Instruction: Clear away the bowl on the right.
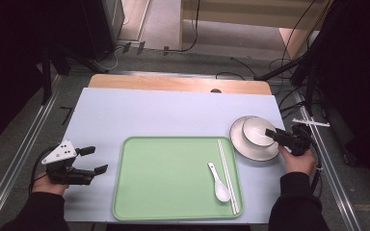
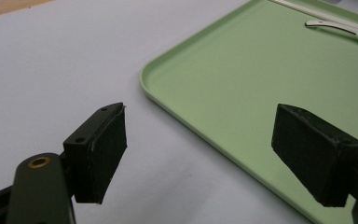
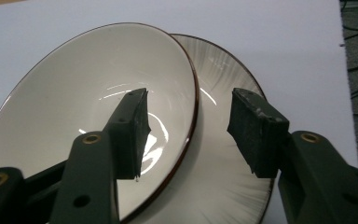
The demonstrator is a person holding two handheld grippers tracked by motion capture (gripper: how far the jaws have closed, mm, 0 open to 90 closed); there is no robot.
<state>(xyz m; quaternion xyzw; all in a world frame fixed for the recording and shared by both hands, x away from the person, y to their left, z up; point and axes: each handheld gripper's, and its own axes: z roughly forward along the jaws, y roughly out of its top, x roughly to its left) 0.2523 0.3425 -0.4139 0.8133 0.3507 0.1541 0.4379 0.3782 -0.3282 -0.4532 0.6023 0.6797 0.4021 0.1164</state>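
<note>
While the left gripper (image 1: pixel 92 160) rests over the pale blue table (image 1: pixel 139 113) just left of the green tray (image 1: pixel 168 178), its jaws stand spread wide with nothing between them. In the left gripper view the tray's near corner lies between and beyond the two pads. On the tray, toward its right side, a white spoon (image 1: pixel 219 182) lies beside a pair of chopsticks (image 1: pixel 228 175). Further right, off the tray, a white bowl (image 1: pixel 256 131) sits on a plate (image 1: pixel 250 148). The right gripper (image 1: pixel 272 134) straddles the bowl's rim: one pad is inside the bowl, the other outside over the plate, the jaws partly spread and not yet pinching the rim.
</note>
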